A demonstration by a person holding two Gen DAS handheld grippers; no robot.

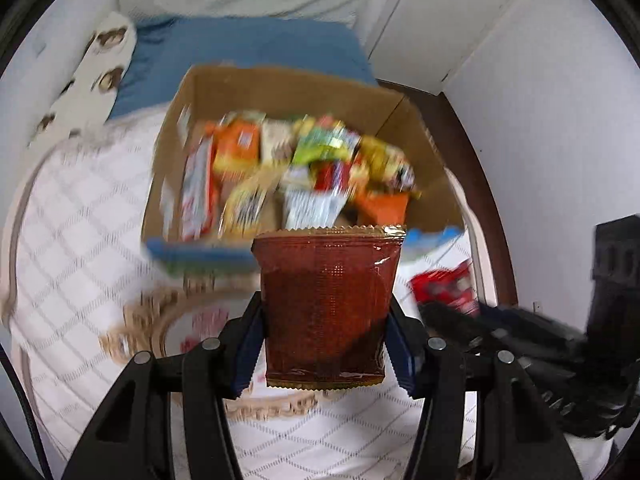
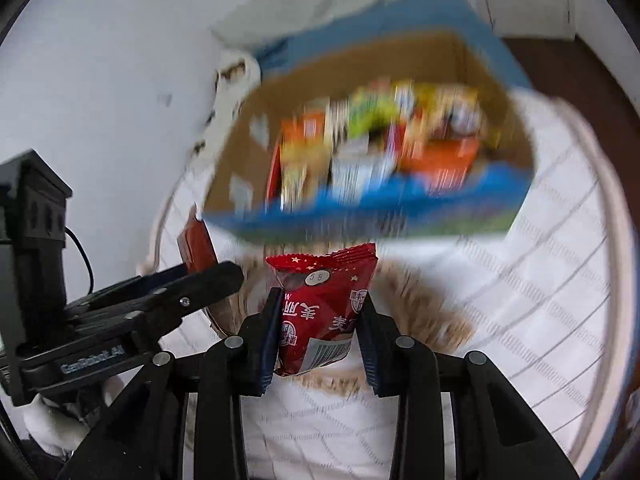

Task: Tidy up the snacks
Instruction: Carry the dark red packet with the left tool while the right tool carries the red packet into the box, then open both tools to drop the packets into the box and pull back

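A big bed takes up most of the room, and its white quilt [image 1: 80, 216] has a criss-cross pattern of thin lines. A blue pillow [image 1: 248, 52] lies at the far end of the bed, by the white wall, and a long white cushion [image 1: 92, 76] with brown spots lies beside it. On the quilt sits a cardboard box [image 1: 288, 84] with its top open. The box is stuffed with lots of snacks [image 1: 304, 168] in orange, green, yellow and red, but they are too blurry to tell one from another. The front of the box is blue [image 2: 360, 216]. Close to the camera, the left gripper [image 1: 326, 344] holds a brown snack bag [image 1: 326, 300] with a shiny gold zigzag edge on top. Its two fingers press on the bag's left and right sides, and the bag stands up tall, in the air above the quilt, on the near side of the box. The right gripper [image 2: 320, 328] holds a smaller red snack packet [image 2: 320, 312] with white writing and little gold stars. Its fingers squeeze that packet from both sides too, and it is also up over the quilt, in front of the box. From each camera you can see the other gripper off to the side, with its snack poking out.
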